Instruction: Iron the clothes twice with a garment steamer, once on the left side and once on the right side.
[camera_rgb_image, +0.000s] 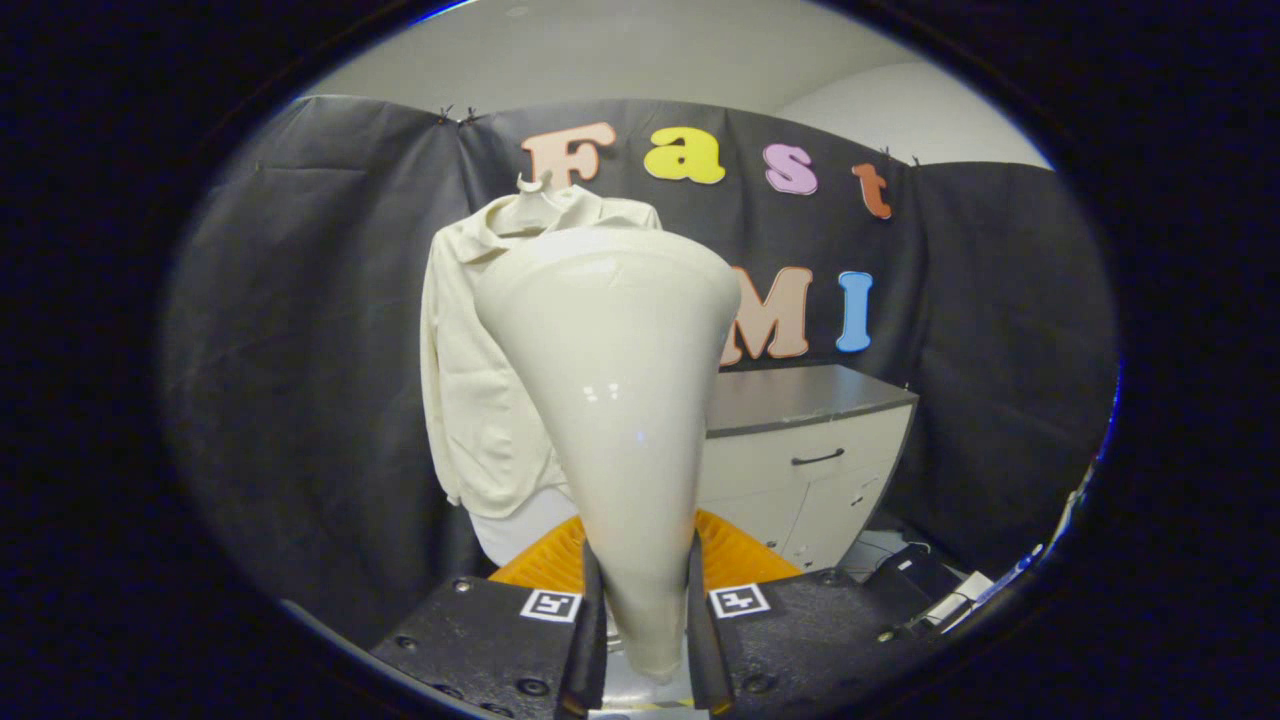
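Note:
A cream garment steamer (612, 400) stands upright between my fingers, its narrow handle pinched low and its wide head flaring upward. My gripper (645, 620) is shut on that handle, both dark fingers (588, 640) pressing its sides. Beyond the steamer a cream collared shirt (470, 400) hangs on a hanger (530, 190) against the booth's black wall. The steamer head hides the shirt's right half. The head is still some way from the cloth.
A white cabinet (810, 470) with a dark grey top and a black drawer handle stands to the right of the shirt. An orange ribbed thing (740, 560) sits low just behind my fingers. Cables and small devices (940, 590) lie on the floor at right.

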